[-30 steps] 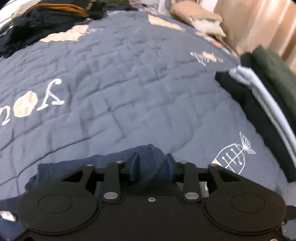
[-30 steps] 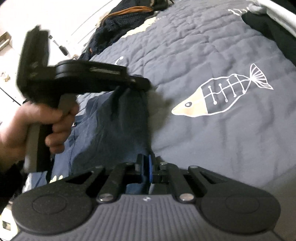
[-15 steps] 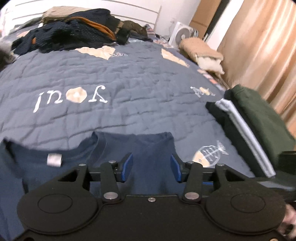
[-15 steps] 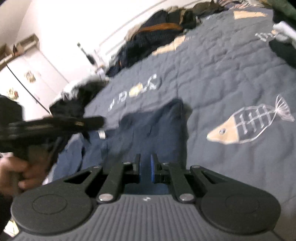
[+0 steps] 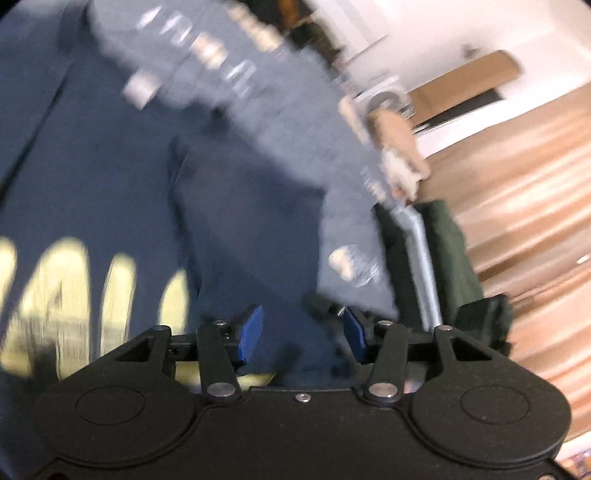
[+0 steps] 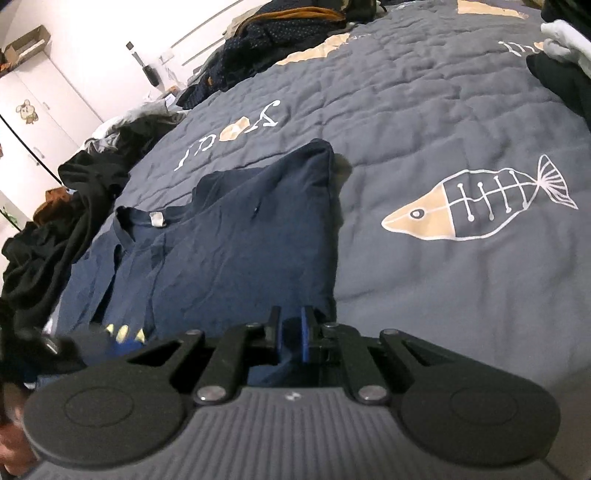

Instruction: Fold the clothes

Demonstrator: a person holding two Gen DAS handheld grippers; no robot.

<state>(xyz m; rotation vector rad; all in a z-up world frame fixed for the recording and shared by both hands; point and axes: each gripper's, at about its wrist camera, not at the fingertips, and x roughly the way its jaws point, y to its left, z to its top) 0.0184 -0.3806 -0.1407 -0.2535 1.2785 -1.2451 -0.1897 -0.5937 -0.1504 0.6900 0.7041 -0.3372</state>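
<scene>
A navy T-shirt (image 6: pixel 236 243) lies flat on the bed with its right side folded over, its white neck label (image 6: pixel 156 218) showing. In the blurred left wrist view the T-shirt (image 5: pixel 243 221) fills the centre, with yellow letters (image 5: pixel 66 295) at the left. My right gripper (image 6: pixel 290 339) is shut on the shirt's near edge, navy cloth pinched between its blue pads. My left gripper (image 5: pixel 303 330) hangs open just above the shirt with nothing between its fingers. It appears as a dark blur (image 6: pixel 48 343) at the lower left of the right wrist view.
The grey-blue quilt (image 6: pixel 424 110) carries a fish print (image 6: pixel 476 210). A stack of folded clothes (image 5: pixel 428 254) sits to the right of the shirt. Loose dark garments are heaped at the left edge (image 6: pixel 55 221) and at the head of the bed (image 6: pixel 288 22). Curtains (image 5: pixel 517 184) hang at the right.
My left gripper has let go of the shirt's shoulder, opened and swung down over the shirt's front. The folded side has settled flat. The right gripper has stayed shut on the cloth.
</scene>
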